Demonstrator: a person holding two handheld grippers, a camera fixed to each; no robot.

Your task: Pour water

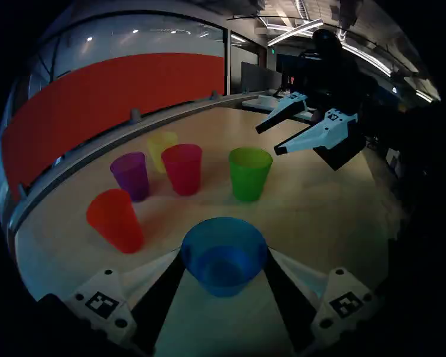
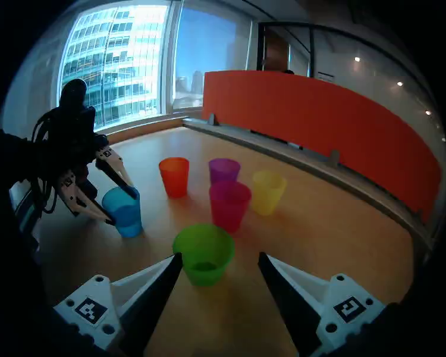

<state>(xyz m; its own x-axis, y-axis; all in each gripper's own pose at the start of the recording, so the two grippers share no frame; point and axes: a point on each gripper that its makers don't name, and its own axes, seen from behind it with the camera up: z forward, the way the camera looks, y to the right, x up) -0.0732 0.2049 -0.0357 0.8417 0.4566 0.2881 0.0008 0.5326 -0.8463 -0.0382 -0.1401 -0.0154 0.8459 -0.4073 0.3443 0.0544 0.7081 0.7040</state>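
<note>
A blue cup [image 1: 223,262] stands on the wooden table [image 1: 318,208], and my left gripper [image 1: 223,251] is shut on it, one finger against each side. The right gripper view shows that same blue cup [image 2: 123,211] held by the left gripper [image 2: 123,208] at the left. A green cup [image 2: 204,253] stands upright just ahead of my right gripper [image 2: 219,256], which is open, its tips on either side of the cup and apart from it. From the left gripper view the right gripper [image 1: 267,140] hangs above and behind the green cup [image 1: 250,172]. Whether either cup holds water I cannot tell.
Several other cups stand in a cluster: orange [image 2: 174,175], purple [image 2: 224,169], magenta [image 2: 229,205], yellow [image 2: 267,190]. An orange panel [image 2: 318,113] runs along the table's far edge. A person holding the left gripper is at the left [image 2: 62,137].
</note>
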